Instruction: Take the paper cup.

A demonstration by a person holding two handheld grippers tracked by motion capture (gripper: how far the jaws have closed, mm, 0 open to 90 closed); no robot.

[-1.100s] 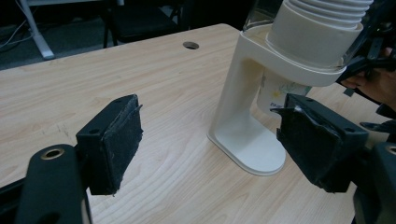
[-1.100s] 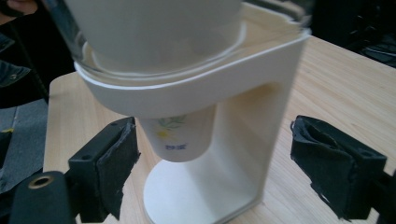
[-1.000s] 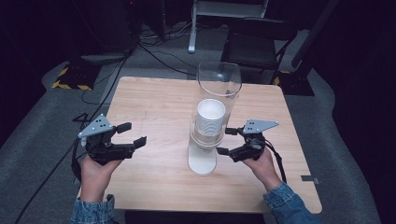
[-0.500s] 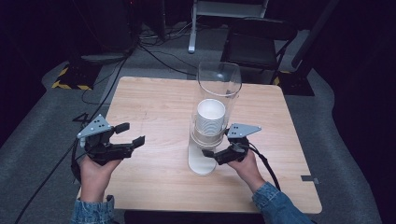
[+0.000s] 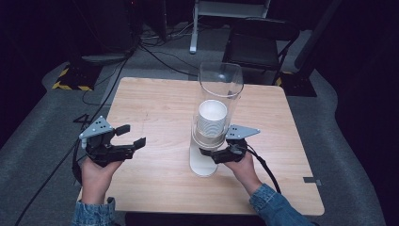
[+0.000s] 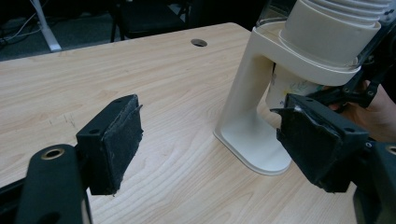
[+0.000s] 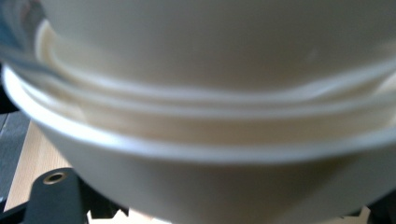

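Observation:
A cup dispenser stands at mid-table: a clear tube (image 5: pixel 221 82) holding a stack of white paper cups (image 5: pixel 212 117) on a white stand (image 5: pixel 203 165). The lowest cup (image 6: pixel 287 88), with a faint print, hangs below the white collar (image 6: pixel 322 56). My right gripper (image 5: pixel 209 153) is pushed in under the collar, at the lowest cup's level. In the right gripper view the blurred collar (image 7: pixel 210 186) is very close and the jaws sit wide apart, so it reads as open. My left gripper (image 5: pixel 135 135) hovers open over the table's left part, its pads (image 6: pixel 119 140) with nothing between them.
The wooden table (image 5: pixel 155 103) has a small round hole (image 6: pixel 199 42) near its far edge. A dark chair (image 5: pixel 261 44) and floor cables (image 5: pixel 160 52) lie beyond the table. A cable (image 5: pixel 263 165) trails from the right gripper.
My right gripper has moved left and in under the dispenser's collar, up to the lowest cup. The left gripper has stayed still and open.

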